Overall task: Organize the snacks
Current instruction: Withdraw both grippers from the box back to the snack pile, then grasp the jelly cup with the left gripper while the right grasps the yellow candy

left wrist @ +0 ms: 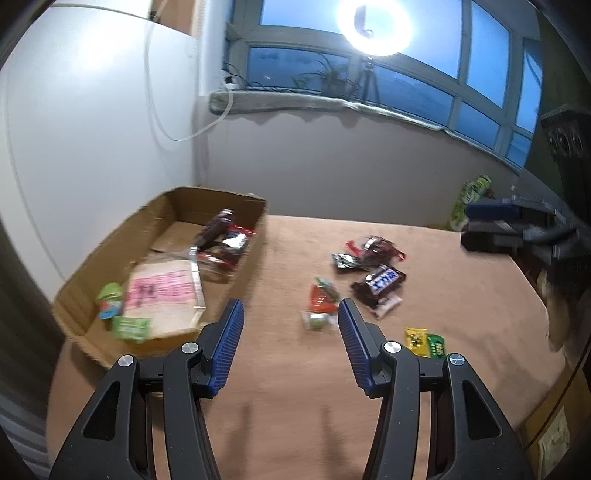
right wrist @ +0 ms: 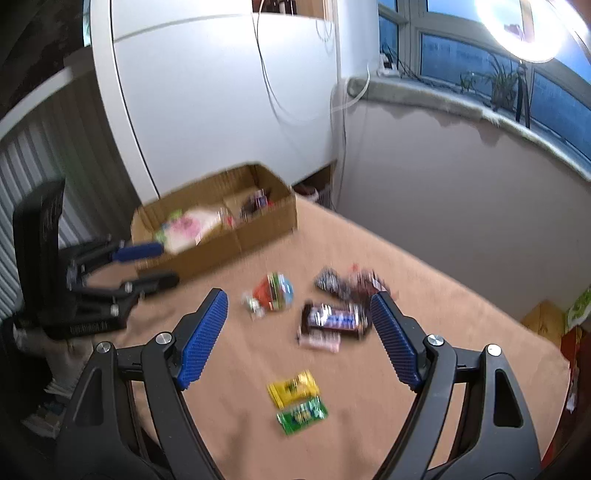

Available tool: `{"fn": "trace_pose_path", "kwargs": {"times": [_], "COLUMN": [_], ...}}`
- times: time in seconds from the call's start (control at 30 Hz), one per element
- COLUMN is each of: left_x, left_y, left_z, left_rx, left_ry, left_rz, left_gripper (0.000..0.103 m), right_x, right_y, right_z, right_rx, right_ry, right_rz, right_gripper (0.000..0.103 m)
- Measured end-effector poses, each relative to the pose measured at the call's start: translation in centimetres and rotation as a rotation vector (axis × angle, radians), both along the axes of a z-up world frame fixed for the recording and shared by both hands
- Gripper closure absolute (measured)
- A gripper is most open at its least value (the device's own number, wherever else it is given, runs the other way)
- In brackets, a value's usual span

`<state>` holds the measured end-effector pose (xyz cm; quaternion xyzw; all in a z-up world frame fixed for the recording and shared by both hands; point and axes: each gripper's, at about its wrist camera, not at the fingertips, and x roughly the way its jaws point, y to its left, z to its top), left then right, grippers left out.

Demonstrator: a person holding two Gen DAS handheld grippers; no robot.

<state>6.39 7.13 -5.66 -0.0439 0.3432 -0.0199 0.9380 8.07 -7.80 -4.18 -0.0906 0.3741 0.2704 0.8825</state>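
Observation:
Several wrapped snacks lie loose on the tan table: a dark chocolate bar (left wrist: 382,282) (right wrist: 332,317), red and dark wrappers (left wrist: 369,251) behind it, an orange-green packet (left wrist: 323,299) (right wrist: 273,291), and a yellow packet (right wrist: 293,387) beside a green packet (right wrist: 303,413). A cardboard box (left wrist: 255,258) (right wrist: 266,229) at the left holds several snacks. My left gripper (left wrist: 291,314) hovers open and empty just right of the box. My right gripper (right wrist: 299,299) is open over the loose snacks and touches none. Each gripper shows in the other's view: right gripper (left wrist: 467,225), left gripper (right wrist: 170,264).
The table (left wrist: 295,406) meets a grey wall under a window sill with a ring light (left wrist: 373,26) on a tripod. A white panel (left wrist: 92,129) stands behind the box. A green package (left wrist: 469,199) stands past the table's far right corner.

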Motion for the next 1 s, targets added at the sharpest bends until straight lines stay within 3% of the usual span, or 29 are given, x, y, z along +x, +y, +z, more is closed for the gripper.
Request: {"fn": "trace_pose_path", "kwargs": {"times": [0.47, 0.7, 0.8, 1.0], "left_x": [3.6, 6.3, 7.2, 8.1], "left_y": [-3.7, -4.8, -5.2, -4.9], "left_z": [-2.6, -4.4, -5.1, -5.9], "left_rx": [0.003, 0.032, 0.063, 0.074], "left_ry": [0.072, 0.113, 0.127, 0.142], "left_rz": [-0.116, -0.146, -0.161, -0.158], "left_gripper": [0.051, 0.051, 0.051, 0.051], "right_x": [-2.3, -2.0, -1.5, -0.7], "right_y": [-0.5, 0.9, 1.3, 1.4], "right_z": [-7.6, -9.6, -10.2, -11.1], "right_rx": [-0.101, -0.140, -0.145, -0.153], "right_ry": [0.119, 0.138, 0.155, 0.183], "right_rz": [0.066, 0.112, 0.117, 0.129], "right_gripper": [0.021, 0.027, 0.039, 0.039]}}
